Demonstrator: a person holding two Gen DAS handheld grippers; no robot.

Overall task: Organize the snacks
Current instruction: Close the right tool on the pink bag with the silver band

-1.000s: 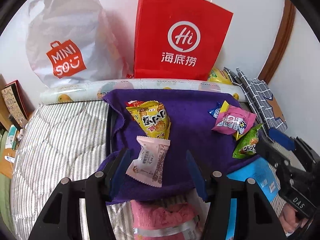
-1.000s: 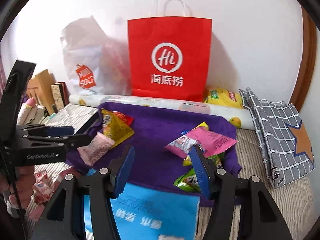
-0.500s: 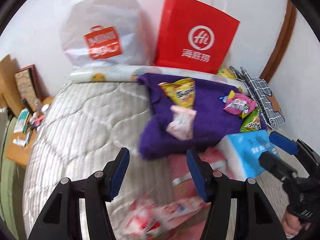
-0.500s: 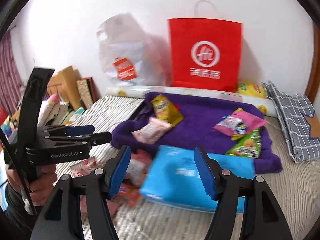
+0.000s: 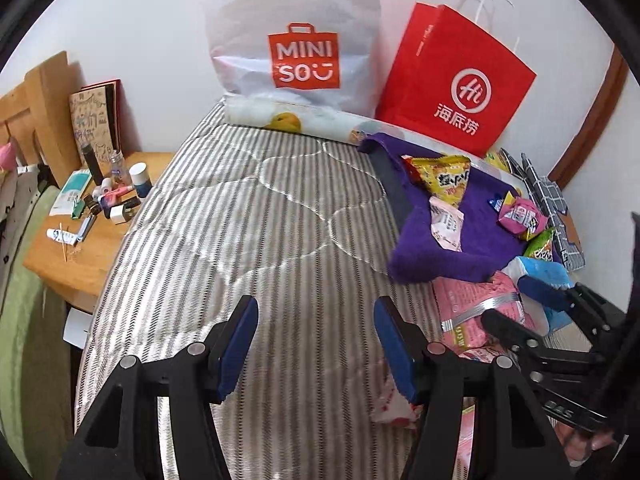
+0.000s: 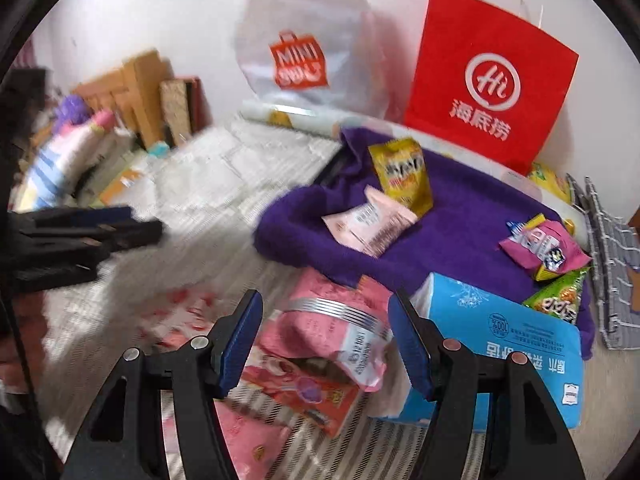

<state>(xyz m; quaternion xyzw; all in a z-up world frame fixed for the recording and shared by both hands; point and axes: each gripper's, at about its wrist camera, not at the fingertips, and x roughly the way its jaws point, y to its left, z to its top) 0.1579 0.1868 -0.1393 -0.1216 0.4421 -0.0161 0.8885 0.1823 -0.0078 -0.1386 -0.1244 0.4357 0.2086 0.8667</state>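
On the purple towel (image 6: 460, 232) lie a yellow packet (image 6: 402, 174), a pale pink packet (image 6: 368, 222), a magenta packet (image 6: 544, 246) and a green packet (image 6: 558, 298). In front of the towel sit a pink bag with a silver band (image 6: 332, 320) and a blue tissue pack (image 6: 504, 332). My right gripper (image 6: 324, 336) hangs open over the pink bag, pads clear of it. My left gripper (image 5: 316, 344) is open over the bare striped mattress (image 5: 260, 220), with a small red-and-white packet (image 5: 390, 404) beside its right finger.
A white Miniso bag (image 5: 296, 40) and a red paper bag (image 5: 456, 84) lean on the back wall behind a rolled mat (image 5: 296, 120). A wooden bedside table (image 5: 80, 260) with several toiletries stands left of the bed. A checked cloth (image 6: 612, 252) lies at the right.
Both grippers have swung left and back from the purple towel. The left one now hangs over bare mattress, the right over the pink bag. The right jaws stand a little wider.
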